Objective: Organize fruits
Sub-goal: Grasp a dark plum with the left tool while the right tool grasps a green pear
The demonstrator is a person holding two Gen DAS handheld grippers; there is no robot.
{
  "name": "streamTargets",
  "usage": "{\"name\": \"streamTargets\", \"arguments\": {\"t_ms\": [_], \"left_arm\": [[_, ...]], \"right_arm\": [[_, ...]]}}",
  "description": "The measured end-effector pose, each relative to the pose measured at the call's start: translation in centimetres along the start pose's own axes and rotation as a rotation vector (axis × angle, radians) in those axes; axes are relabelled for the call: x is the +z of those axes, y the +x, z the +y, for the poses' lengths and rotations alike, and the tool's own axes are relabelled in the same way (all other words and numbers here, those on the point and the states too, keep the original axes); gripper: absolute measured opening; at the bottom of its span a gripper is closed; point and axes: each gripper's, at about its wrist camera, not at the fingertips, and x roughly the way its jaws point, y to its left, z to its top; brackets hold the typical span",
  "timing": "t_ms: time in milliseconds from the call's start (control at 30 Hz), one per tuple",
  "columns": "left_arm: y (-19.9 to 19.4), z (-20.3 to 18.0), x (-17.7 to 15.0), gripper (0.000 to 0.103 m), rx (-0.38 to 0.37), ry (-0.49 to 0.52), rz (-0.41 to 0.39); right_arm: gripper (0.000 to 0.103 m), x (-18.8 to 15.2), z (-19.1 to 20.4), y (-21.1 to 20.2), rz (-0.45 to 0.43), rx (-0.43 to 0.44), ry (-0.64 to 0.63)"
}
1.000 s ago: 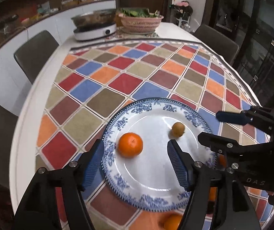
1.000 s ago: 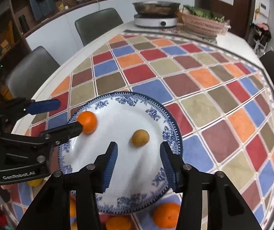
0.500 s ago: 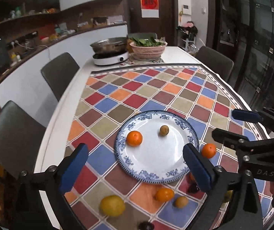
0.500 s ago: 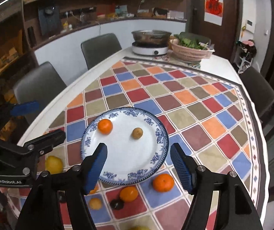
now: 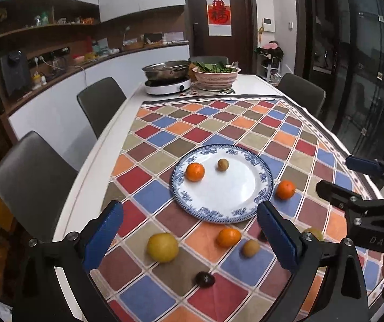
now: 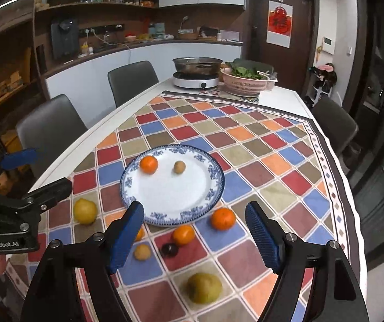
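Note:
A blue-and-white plate [image 5: 235, 212] [image 6: 205, 204] on the checked tablecloth holds an orange [image 5: 195, 172] [image 6: 149, 164] and a small brown fruit [image 5: 223, 164] [image 6: 179, 167]. On the cloth near the plate lie a yellow lemon [image 5: 162, 247] [image 6: 85, 211], two oranges [image 5: 285, 189] [image 5: 228, 237], a small tan fruit [image 5: 250, 248] [image 6: 142, 251], a dark fruit [image 5: 205, 279] [image 6: 169, 249] and a green-yellow pear [image 6: 204, 287]. My left gripper [image 5: 190, 236] and right gripper [image 6: 196, 237] are open and empty, raised above the near fruits.
At the table's far end stand a metal pot on a white cooker [image 5: 167, 76] and a pink basket of greens [image 5: 216, 76]. Grey chairs [image 5: 100, 102] line the left side, one more on the right [image 5: 300, 95]. The table edge runs along the left.
Both grippers have pulled back and up from the plate and opened wider. The fruits on the cloud of the near tablecloth have come into view. The plate's fruits have not moved.

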Motion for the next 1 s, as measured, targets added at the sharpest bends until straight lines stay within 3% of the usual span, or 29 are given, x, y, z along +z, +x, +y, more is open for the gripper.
{"name": "streamTargets", "arguments": {"t_ms": [400, 767, 1000], "left_arm": [[-1.2, -0.6, -5.6, 0.101, 0.047, 0.003, 0.011], [2.3, -1.0, -9.4, 0.101, 0.023, 0.018, 0.151], [4.3, -0.9, -10.3, 0.1, 0.006, 0.021, 0.2]], "right_arm": [[0.078, -5.8, -0.4, -0.6, 0.042, -0.041, 0.071], [0.078, -9.1, -0.5, 0.9, 0.103, -0.102, 0.047], [0.078, -10.5, -0.8, 3.2, 0.181, -0.079, 0.074]]}}
